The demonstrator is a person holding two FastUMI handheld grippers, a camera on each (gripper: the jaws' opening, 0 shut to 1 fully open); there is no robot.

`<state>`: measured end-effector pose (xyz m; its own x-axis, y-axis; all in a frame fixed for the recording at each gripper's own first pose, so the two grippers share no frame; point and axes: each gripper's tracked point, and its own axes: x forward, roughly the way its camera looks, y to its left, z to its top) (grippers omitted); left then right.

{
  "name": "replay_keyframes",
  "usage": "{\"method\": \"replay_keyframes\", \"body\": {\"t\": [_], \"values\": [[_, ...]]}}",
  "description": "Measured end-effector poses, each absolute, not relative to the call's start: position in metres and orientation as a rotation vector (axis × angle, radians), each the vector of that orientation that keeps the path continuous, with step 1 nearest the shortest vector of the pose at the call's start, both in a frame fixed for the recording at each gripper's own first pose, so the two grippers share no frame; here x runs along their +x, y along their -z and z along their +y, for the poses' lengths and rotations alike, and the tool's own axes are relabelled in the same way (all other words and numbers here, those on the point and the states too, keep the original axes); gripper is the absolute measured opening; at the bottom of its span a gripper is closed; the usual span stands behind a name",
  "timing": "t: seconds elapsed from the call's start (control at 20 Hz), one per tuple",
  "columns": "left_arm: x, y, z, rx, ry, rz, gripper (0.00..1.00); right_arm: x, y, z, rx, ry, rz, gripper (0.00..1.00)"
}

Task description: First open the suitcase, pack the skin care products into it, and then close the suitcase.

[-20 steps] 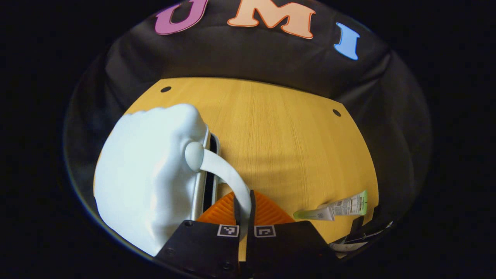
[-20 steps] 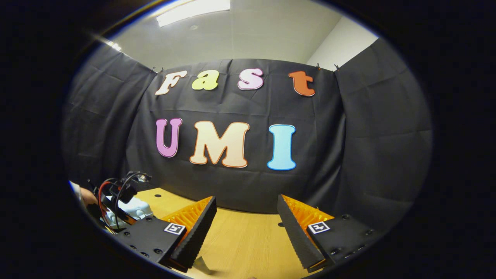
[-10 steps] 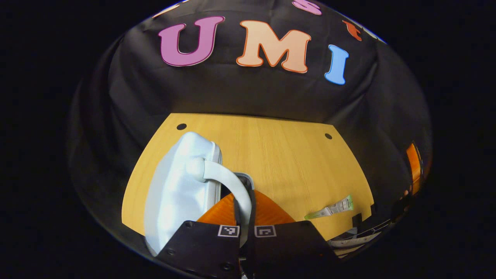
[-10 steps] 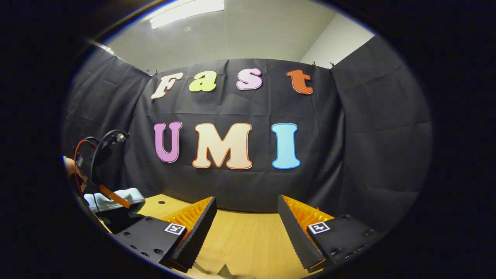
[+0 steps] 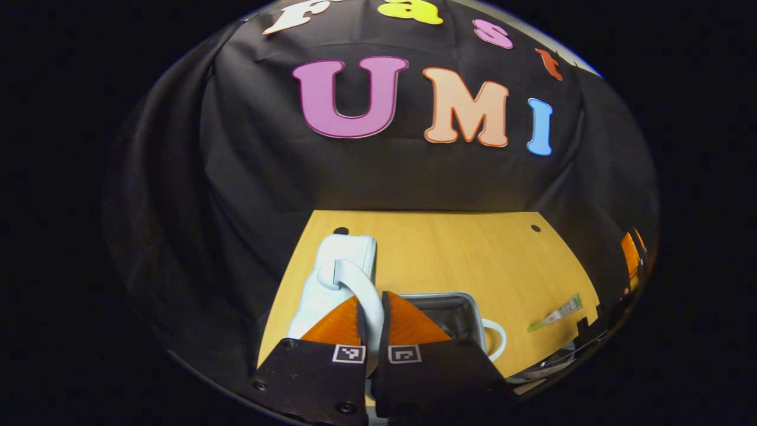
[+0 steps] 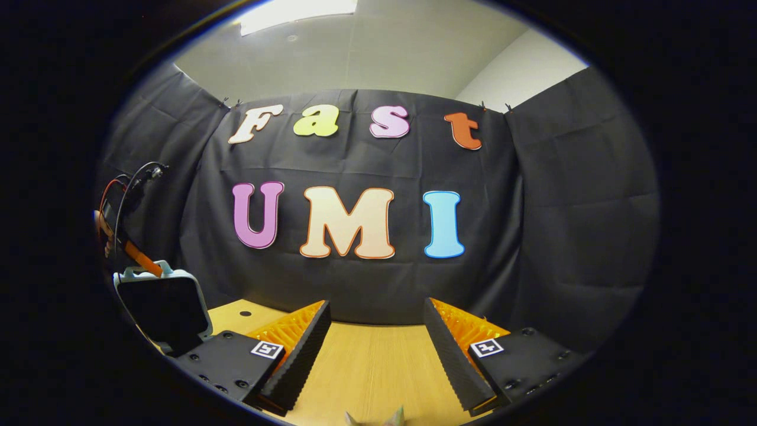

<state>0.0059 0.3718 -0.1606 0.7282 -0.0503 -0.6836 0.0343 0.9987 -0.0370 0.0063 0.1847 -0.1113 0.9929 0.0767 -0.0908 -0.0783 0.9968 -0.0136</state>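
In the left gripper view, the left tongs (image 5: 372, 316) are clamped on the white handle (image 5: 361, 290) of the suitcase lid (image 5: 337, 266), the dark open base (image 5: 449, 310) just right of them and a tube (image 5: 556, 312) far right on the tabletop (image 5: 461, 254). In the right gripper view, the right tongs (image 6: 375, 355) stand wide apart, holding nothing; the lid's dark inside (image 6: 159, 307) stands upright at far left.

Left gripper (image 5: 372, 322) clamped on suitcase handle (image 5: 361, 290), lid (image 5: 337, 266) raised, tube (image 5: 556, 312) on table (image 5: 473, 260)
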Motion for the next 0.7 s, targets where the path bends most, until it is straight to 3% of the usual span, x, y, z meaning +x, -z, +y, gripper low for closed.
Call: {"method": "replay_keyframes", "body": {"t": [0.35, 0.7], "values": [[0.011, 0.197, 0.49, -0.073, -0.075, 0.724, 0.0, -0.001, 0.095, 0.238, -0.145, -0.091, 0.02, 0.98], [0.002, 0.261, 0.572, -0.105, -0.18, 0.779, 0.0, -0.004, 0.116, 0.272, -0.141, -0.114, 0.083, 0.98]]}}
